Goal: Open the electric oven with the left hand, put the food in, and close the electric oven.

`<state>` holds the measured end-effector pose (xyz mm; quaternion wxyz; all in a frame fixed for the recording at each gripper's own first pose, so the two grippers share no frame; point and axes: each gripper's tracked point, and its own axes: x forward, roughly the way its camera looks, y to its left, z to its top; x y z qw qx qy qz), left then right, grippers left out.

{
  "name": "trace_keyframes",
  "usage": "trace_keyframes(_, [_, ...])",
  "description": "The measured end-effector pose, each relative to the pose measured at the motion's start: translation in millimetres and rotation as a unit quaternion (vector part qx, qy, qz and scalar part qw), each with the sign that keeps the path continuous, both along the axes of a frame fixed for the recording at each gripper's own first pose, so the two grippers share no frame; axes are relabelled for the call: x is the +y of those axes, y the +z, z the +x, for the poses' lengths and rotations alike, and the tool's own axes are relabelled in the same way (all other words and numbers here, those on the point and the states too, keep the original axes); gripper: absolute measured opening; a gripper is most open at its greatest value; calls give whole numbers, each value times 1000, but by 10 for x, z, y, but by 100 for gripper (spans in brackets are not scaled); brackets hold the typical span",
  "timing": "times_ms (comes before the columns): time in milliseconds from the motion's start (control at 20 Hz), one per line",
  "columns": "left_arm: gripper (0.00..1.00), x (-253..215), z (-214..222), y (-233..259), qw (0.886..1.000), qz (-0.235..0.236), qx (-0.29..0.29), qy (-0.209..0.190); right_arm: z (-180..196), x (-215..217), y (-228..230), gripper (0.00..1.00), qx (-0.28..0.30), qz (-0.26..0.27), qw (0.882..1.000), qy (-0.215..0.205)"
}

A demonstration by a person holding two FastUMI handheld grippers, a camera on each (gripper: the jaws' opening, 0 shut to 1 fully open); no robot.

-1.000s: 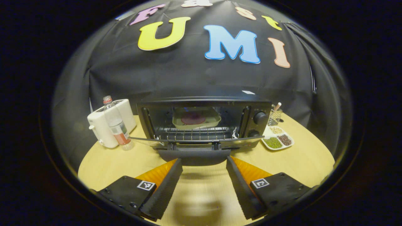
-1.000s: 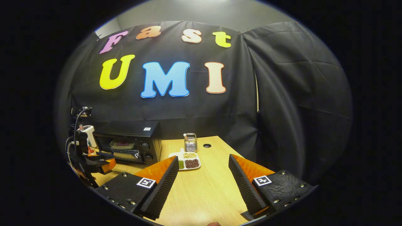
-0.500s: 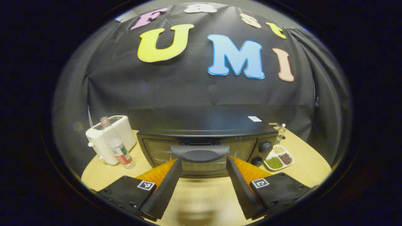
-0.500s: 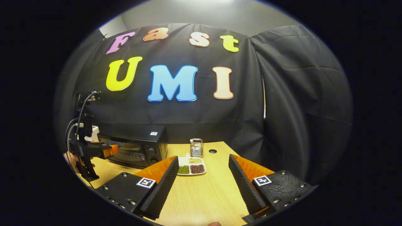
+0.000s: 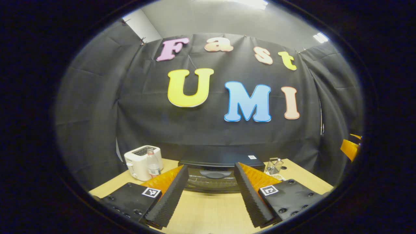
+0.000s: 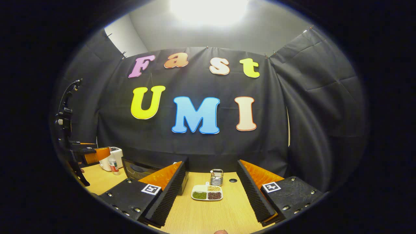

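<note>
The black electric oven (image 5: 213, 177) stands at the back of the wooden table (image 5: 208, 211) with its door shut and the handle (image 5: 211, 174) up at the top. Nothing can be made out behind the dark glass. My left gripper (image 5: 210, 167) is open, held back from the oven and apart from the handle, with nothing between its fingers. In the right gripper view the oven (image 6: 139, 169) is at the left, partly behind one finger. My right gripper (image 6: 210, 164) is open and empty over the table. The left gripper (image 6: 92, 154) hangs in the air at that view's far left.
A white toaster (image 5: 143, 157) and a small bottle (image 5: 152, 164) stand left of the oven. Right of it are a wire holder (image 6: 216, 177), a divided white tray of beans (image 6: 208, 192) and a cable hole (image 6: 233, 180) in the tabletop.
The oven door swung up from lying open to shut. My left gripper then drew back and rose away from the handle. The right gripper also pulled back and tilted upward.
</note>
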<state>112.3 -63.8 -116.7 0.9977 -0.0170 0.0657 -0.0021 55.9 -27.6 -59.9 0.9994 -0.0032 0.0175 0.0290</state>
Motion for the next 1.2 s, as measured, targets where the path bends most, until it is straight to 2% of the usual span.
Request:
trace_keyframes(200, [100,-15,-535,232,1000,11,-18,5,-257,-49,183,98,-7,26,1000,10])
trace_keyframes(450, [100,57,-934,486,999,24,-36,-2,-454,23,349,98,-23,34,999,7])
trace_keyframes(800, [100,238,-1105,608,999,13,-42,-17,-521,298,444,98,-29,46,999,2])
trace_keyframes(850, [90,268,-1118,573,999,13,-38,-19,-551,356,469,98,-32,47,998,4])
trace_keyframes(900, [90,309,-1136,557,999,13,-36,-17,-575,386,486,98,-35,44,998,6])
trace_keyframes(950, [99,341,-1141,561,999,11,-36,-16,-584,404,493,98,-36,39,999,7])
trace_keyframes(1200, [99,426,-1214,633,999,8,-40,-17,-613,503,563,98,-36,33,999,15])
